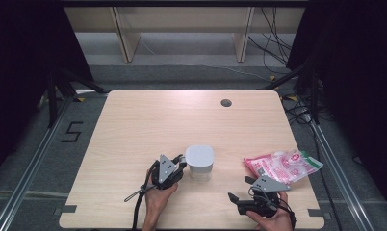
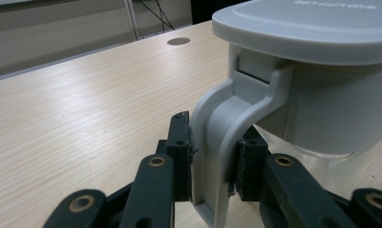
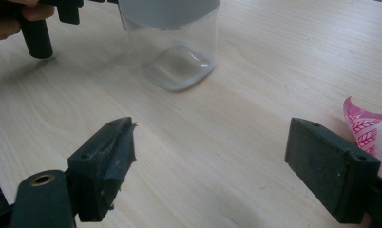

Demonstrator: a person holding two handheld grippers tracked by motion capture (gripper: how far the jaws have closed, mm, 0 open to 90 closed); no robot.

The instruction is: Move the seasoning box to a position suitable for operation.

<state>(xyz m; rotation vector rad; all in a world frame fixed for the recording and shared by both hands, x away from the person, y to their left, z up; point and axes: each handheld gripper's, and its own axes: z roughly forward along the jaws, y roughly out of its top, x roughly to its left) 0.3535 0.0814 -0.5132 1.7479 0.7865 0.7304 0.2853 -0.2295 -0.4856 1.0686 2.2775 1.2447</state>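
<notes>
A clear container [image 1: 199, 168] with a grey lid [image 1: 199, 155] stands on the light wooden worktop [image 1: 148, 120], a little toward six o'clock from the worktop's centre. The left gripper [image 1: 180, 165] sits just at nine o'clock of it, held in the person's left hand [image 1: 155, 195], and reaches toward three o'clock. In the left gripper view the grey latch handle [image 2: 224, 142] that hangs from the lid's rim stands upright between the two black fingers [image 2: 179, 147]: one finger lies flat against the handle's outer face, the other sits inside the loop against its inner face, so the fingers are clamped on the handle, with the clear wall of the container just beyond them. The right gripper [image 1: 238, 188] lies well apart, at about four o'clock from the container, near the worktop's front edge. In the right gripper view its fingers [image 3: 108, 161] stand wide apart over bare wood with nothing between them; the container's base shows at twelve o'clock from them. A pink and white printed packet [image 1: 283, 166] lies at about one o'clock of the right gripper; its corner seems to come just beside the right-hand finger, though the view is too tight to tell if they touch.
</notes>
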